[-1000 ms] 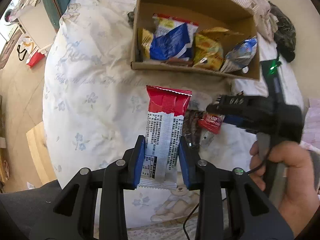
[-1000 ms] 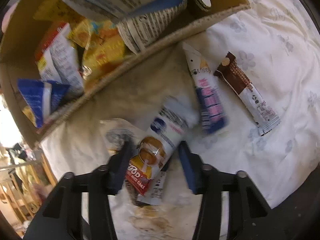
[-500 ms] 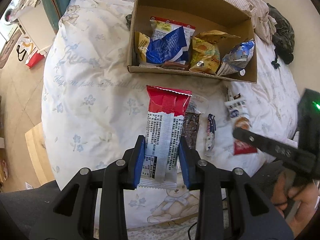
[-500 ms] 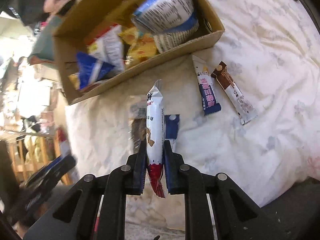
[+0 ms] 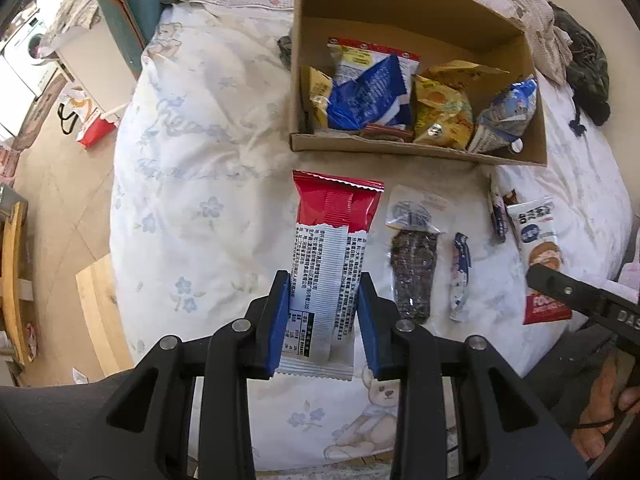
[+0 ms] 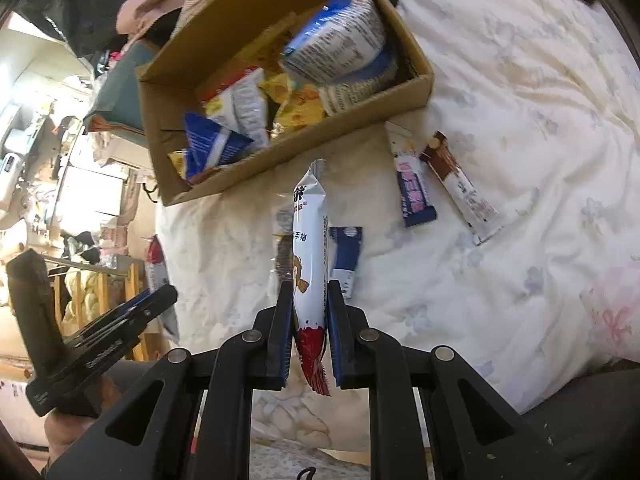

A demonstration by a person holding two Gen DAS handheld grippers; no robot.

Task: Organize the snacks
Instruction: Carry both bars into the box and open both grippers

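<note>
My left gripper (image 5: pixel 323 292) is shut on a red and white snack packet (image 5: pixel 328 256) and holds it above the bed, short of the cardboard box (image 5: pixel 416 148). The box holds several snack bags. My right gripper (image 6: pixel 308 300) is shut on a white and red snack bar (image 6: pixel 309 248), held edge-up above the bed; the same bar shows at the right of the left wrist view (image 5: pixel 538 248). The box also shows in the right wrist view (image 6: pixel 312 160), ahead and to the left.
Loose snacks lie on the white floral duvet (image 5: pixel 192 184): a dark bar (image 5: pixel 414 260), a small blue sachet (image 5: pixel 460 272), a blue and pink bar (image 6: pixel 412 188), a brown and white bar (image 6: pixel 460 184). Clothes (image 5: pixel 588 72) lie at the far right. The floor (image 5: pixel 52 200) drops off to the left.
My right gripper closed on the white and red bar, lifted it off the duvet and pulled back to the right. My left gripper stayed shut on its packet and rose slightly.
</note>
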